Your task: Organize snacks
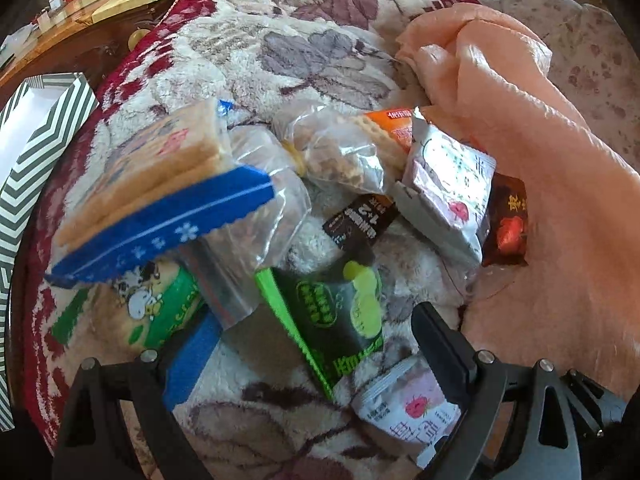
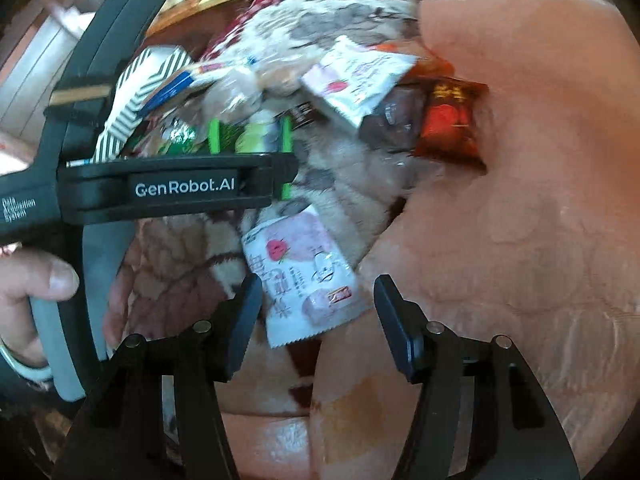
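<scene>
Right gripper (image 2: 316, 312) jaws parted, nothing clamped | pink-white crinkly foil snack packet (image 2: 300, 276) lies between fingertips on floral rug (image 2: 168, 276) | light, slippery, probably crushable; pinch sealed edge | left gripper (image 1: 300, 344) spread.

The right claw (image 2: 316, 320) points steeply downward, its two black fingers (image 2: 244, 312) spread apart with nothing pressed between the pads. The left claw (image 1: 304, 340) also tilts steeply down, fingers standing wide with open space between them. In the right wrist view the left claw reaches in from the left, a bare hand (image 2: 28, 292) wrapped around its grey handle.
</scene>
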